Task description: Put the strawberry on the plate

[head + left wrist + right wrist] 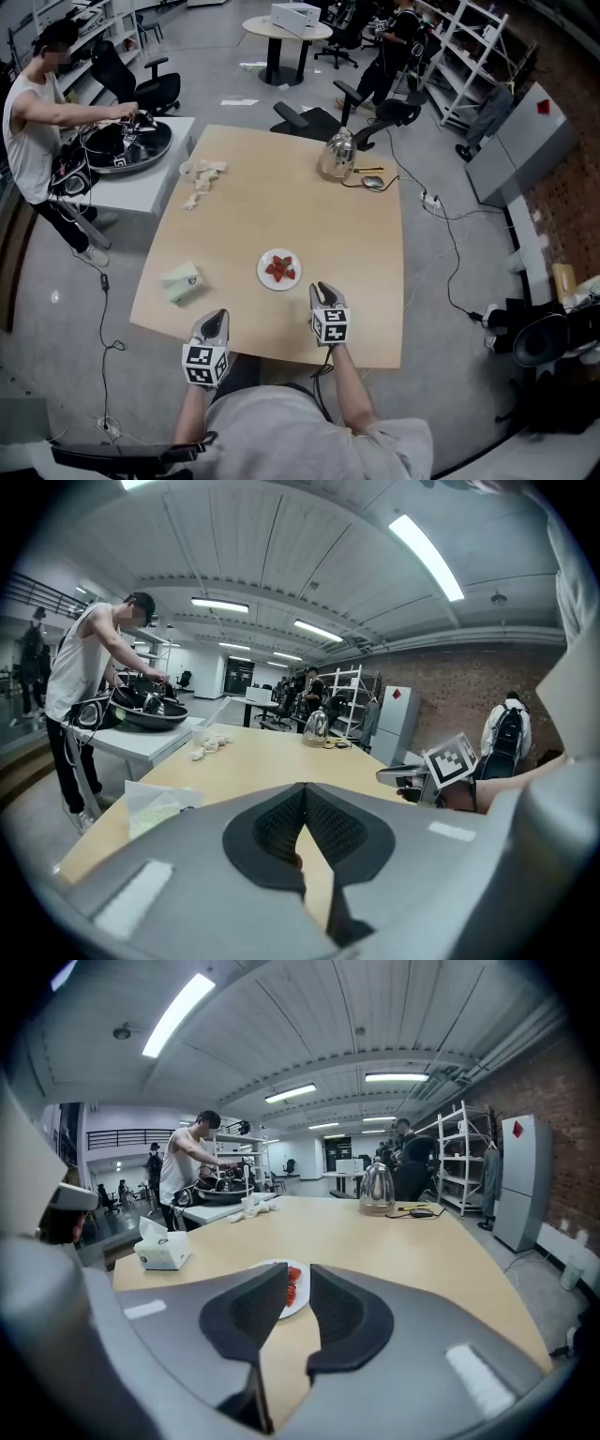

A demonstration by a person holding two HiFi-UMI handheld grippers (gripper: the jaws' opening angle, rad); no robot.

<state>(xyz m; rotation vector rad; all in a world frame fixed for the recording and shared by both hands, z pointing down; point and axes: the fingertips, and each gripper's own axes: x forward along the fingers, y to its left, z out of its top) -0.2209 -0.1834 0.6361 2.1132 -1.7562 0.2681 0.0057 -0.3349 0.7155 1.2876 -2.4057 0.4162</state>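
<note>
A small white plate (264, 275) lies on the wooden table near its front edge, with red strawberry pieces (280, 270) on it. My right gripper (323, 292) hovers just right of the plate, its jaws apart with nothing between them. In the right gripper view the plate (300, 1303) and strawberries (292, 1284) show through the gap of that gripper (298, 1277). My left gripper (217, 320) is over the table's front edge, left of the plate. Its jaws meet at the tips in the left gripper view (305, 789), holding nothing.
A tissue box (181, 281) sits on the table's left side, crumpled paper (202, 178) at the far left, a metal kettle (337, 155) and a mouse with cable (372, 182) at the far right. A person (33, 122) works at a side table on the left.
</note>
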